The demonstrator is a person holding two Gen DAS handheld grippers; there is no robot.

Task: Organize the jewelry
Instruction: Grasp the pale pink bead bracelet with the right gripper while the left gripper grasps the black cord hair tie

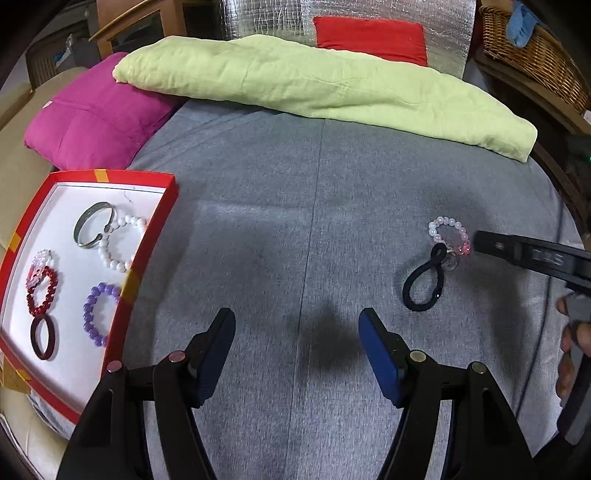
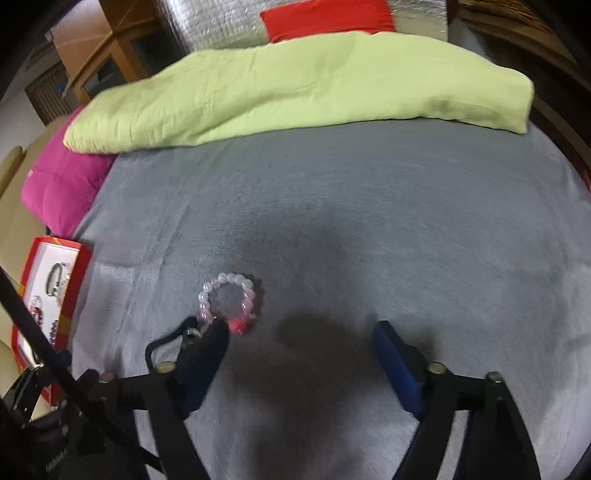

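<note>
A red box (image 1: 149, 240) with a white inside sits at the left on the grey sheet; it holds a silver bangle (image 1: 92, 223), a white bead bracelet (image 1: 120, 242), a red bead bracelet (image 1: 42, 291), a purple bead bracelet (image 1: 98, 315) and a dark ring (image 1: 44, 338). A pink-white bead bracelet (image 1: 448, 236) and a black hair tie (image 1: 424, 284) lie on the sheet at the right. My left gripper (image 1: 297, 325) is open and empty over the bare sheet. My right gripper (image 2: 301, 334) is open, its left finger beside the pink-white bracelet (image 2: 229, 301) and over the hair tie (image 2: 166, 341).
A folded light-green blanket (image 1: 314, 85) and a magenta cushion (image 1: 96, 118) lie at the far side of the bed. A red cushion (image 1: 369, 35) leans on a silver panel. A wicker basket (image 1: 535, 51) stands at the far right. The box also shows in the right wrist view (image 2: 72, 291).
</note>
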